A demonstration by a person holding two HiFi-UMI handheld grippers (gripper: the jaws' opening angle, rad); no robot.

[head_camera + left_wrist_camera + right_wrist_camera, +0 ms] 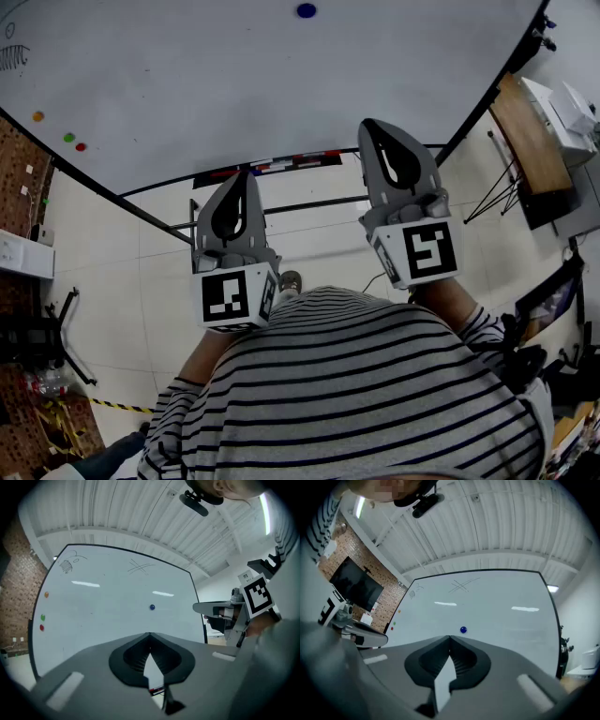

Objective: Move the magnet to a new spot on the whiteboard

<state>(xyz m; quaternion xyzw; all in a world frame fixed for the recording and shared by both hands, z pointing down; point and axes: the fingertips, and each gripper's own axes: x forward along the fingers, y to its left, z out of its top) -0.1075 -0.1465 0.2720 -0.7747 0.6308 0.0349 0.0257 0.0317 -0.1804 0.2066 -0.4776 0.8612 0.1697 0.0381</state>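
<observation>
Head view, blue magnet [307, 10] on whiteboard [234, 84], corner scribble [13, 57] unreadable

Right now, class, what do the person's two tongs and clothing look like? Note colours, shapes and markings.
The left tongs and right tongs are both grey and taper to a point, each with a black teardrop-shaped inset. Each carries a white cube with black square markers. The person wears a shirt with dark and light stripes.
</observation>
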